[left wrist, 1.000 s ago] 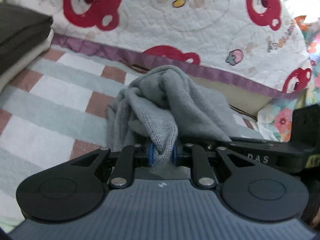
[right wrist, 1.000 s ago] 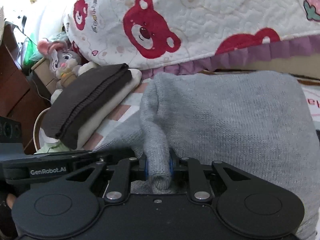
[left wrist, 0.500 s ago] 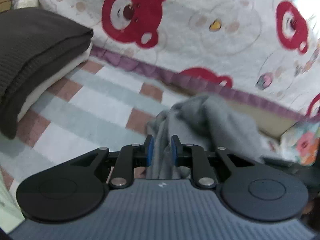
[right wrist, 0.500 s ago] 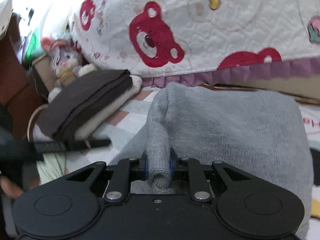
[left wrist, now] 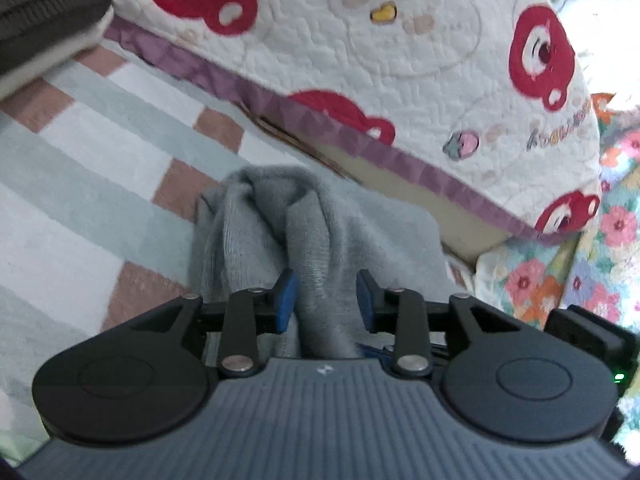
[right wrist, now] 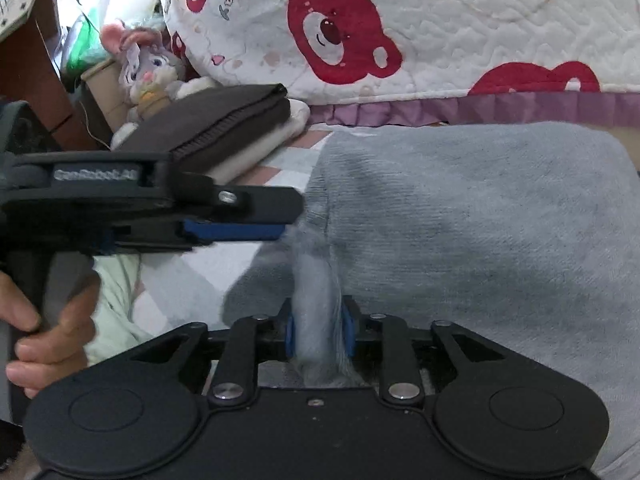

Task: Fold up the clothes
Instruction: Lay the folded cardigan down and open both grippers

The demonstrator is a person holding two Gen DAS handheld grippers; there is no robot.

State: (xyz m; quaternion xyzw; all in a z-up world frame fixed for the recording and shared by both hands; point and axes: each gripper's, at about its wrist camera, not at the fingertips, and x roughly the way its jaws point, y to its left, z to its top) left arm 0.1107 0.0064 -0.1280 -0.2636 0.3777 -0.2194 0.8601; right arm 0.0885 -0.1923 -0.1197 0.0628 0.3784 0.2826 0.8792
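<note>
You were at the release step of a fold: the grey knitted garment [right wrist: 480, 216] already lay doubled over on the striped blanket [left wrist: 80, 184], just in front of the bear-print quilt [left wrist: 400, 60], and you were letting go of the edge you had carried across. Your left gripper [left wrist: 326, 300] had its jaws opening, the blue pads [left wrist: 286, 300] standing apart with a bunched ridge of the grey knit between them, touching the left pad but clear of the right one. Your right gripper [right wrist: 319, 334] was opening too, though a narrow roll of the garment's edge filled the gap between its pads and looked lightly touched on both sides. Your left hand [right wrist: 52, 332] showed in the right wrist view, wrapped around the left tool's handle. The dark folded garment [right wrist: 216, 120] sat on a cream one [right wrist: 256, 148] well apart, at the far left, which I judged to be the finished pile. The next move probably called for both jaws to part fully and back straight off the cloth, so the fresh fold was not dragged open.
</note>
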